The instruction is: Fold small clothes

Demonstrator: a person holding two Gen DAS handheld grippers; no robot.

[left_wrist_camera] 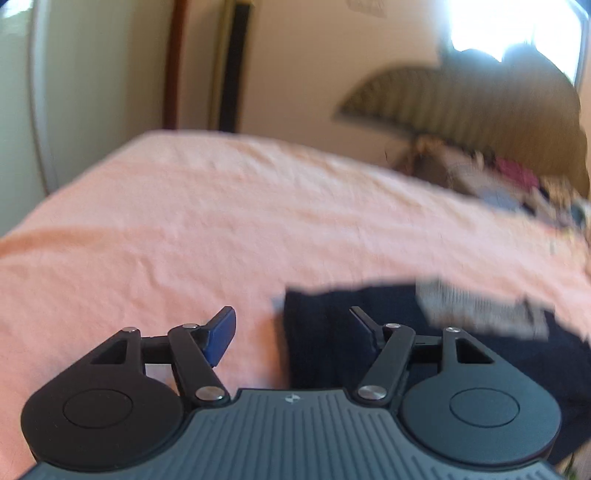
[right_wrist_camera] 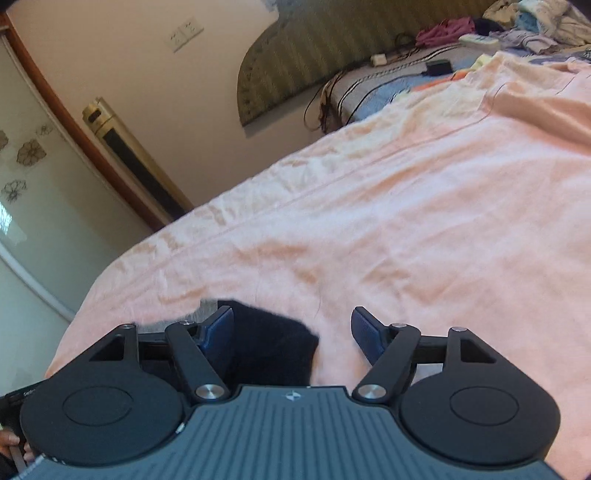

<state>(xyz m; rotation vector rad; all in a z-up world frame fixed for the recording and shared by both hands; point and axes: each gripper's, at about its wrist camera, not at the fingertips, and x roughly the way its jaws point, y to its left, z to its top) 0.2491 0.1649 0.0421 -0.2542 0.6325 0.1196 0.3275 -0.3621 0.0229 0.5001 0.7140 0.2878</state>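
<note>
A dark navy garment (left_wrist_camera: 332,332) lies on the pink bedsheet (left_wrist_camera: 184,221), with a grey and white patterned band (left_wrist_camera: 476,306) at its upper right. My left gripper (left_wrist_camera: 293,328) is open just above its left edge, and nothing is pinched between the blue pads. In the right wrist view a corner of the same dark garment (right_wrist_camera: 273,343) lies under and between the jaws, nearer the left finger. My right gripper (right_wrist_camera: 293,330) is open over it, its pads apart from the cloth.
The pink sheet (right_wrist_camera: 406,221) covers the bed and is wrinkled. A pile of mixed clothes (right_wrist_camera: 535,26) and cables sits at the far head end by a striped headboard (right_wrist_camera: 295,59). The bed's edge drops off at the left, by a wall and a door frame.
</note>
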